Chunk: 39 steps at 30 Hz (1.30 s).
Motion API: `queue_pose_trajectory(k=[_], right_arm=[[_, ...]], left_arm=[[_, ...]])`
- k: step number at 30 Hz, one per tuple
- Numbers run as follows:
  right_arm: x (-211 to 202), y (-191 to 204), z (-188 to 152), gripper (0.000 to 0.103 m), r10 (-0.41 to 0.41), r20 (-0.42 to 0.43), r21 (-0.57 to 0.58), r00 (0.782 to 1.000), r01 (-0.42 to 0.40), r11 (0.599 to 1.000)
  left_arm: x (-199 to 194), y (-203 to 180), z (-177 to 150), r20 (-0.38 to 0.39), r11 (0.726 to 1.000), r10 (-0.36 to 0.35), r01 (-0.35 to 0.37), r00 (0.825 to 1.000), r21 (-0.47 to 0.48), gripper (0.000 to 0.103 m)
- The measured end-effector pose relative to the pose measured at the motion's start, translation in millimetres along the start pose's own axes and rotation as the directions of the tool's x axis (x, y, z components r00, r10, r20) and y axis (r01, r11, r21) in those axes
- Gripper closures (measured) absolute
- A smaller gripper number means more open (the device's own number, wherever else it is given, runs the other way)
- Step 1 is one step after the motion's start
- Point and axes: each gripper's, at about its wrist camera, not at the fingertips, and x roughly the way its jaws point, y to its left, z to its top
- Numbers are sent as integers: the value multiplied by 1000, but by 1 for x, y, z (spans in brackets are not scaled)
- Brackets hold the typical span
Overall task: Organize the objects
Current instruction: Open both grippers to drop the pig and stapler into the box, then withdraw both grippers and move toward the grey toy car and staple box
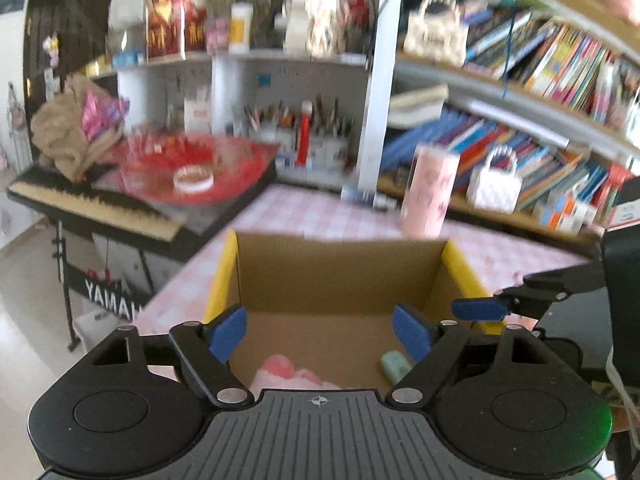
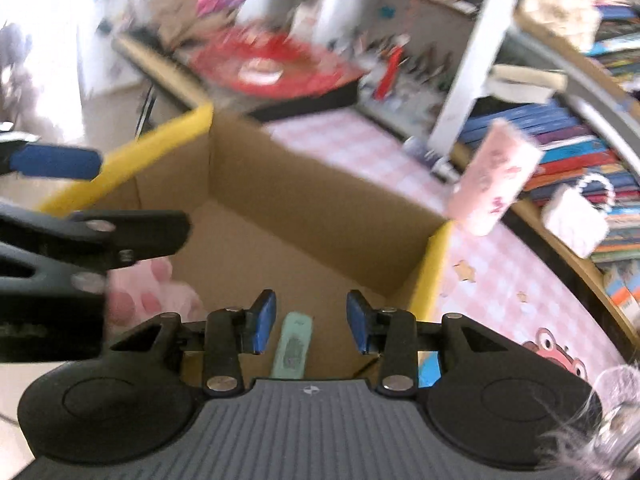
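Two hand-held grippers hang over an open cardboard box [image 1: 340, 276] with yellow-edged flaps, which stands on a table with a pink checked cloth [image 1: 320, 212].

The left gripper [image 1: 320, 336] has its blue pads spread wide with nothing between them. Below it and slightly toward its left pad, a soft pink plush item [image 1: 288, 372] lies on the box floor.

The right gripper [image 2: 311, 322] has its pads narrowly parted. A mint-green oblong object [image 2: 292, 344] lies on the box floor under the gap and nearer the left pad; the pads do not appear to press on it, so it looks released rather than held.

Judging by this, two items are already packed in the box. At least one candidate is still outside: a tall pink container [image 1: 430, 194] stands on the table beyond the box's far wall, ahead and to the right of both grippers. A small dark item [image 1: 366, 196] lies near it, too blurred to identify. The crowded bookshelf [image 1: 540, 152] behind may not belong to the task.
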Motion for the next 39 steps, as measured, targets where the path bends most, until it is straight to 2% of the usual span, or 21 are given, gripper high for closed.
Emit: queue_pose_trajectory(k=[7, 9, 11, 14, 17, 23, 26, 28, 39], right_arm=[[-60, -6, -12, 65, -95, 126, 154, 987, 75, 985], [-78, -2, -22, 60, -134, 148, 189, 980, 105, 976], [-93, 4, -34, 58, -168, 158, 211, 973, 133, 968], [-111, 16, -54, 56, -215, 146, 261, 966, 172, 950], [-124, 30, -78, 48, -237, 128, 323, 963, 185, 928], [-140, 63, -124, 41, -267, 60, 325, 962, 234, 916], [-146, 75, -143, 33, -274, 32, 360, 961, 245, 900], [-149, 82, -151, 27, -271, 29, 355, 962, 244, 903], [-165, 95, -176, 14, -269, -3, 398, 963, 248, 883]], left_arm=[[-53, 4, -6, 104, 1000, -12, 14, 994, -20, 15], [-66, 5, -15, 116, 1000, 1, 1, 993, -14, 13], [-77, 7, -26, 115, 1000, 5, -4, 993, -8, 13], [-90, 7, -45, 90, 1000, 17, -18, 996, 4, 12], [-100, 8, -68, 51, 999, 41, -42, 998, 26, 10], [-117, 16, -101, -26, 999, 46, -46, 999, 13, 10], [-125, 20, -113, -44, 999, 50, -49, 998, 9, 10], [-129, 21, -120, -57, 998, 56, -55, 997, 9, 10], [-144, 15, -142, -80, 999, 31, -29, 996, 35, 7]])
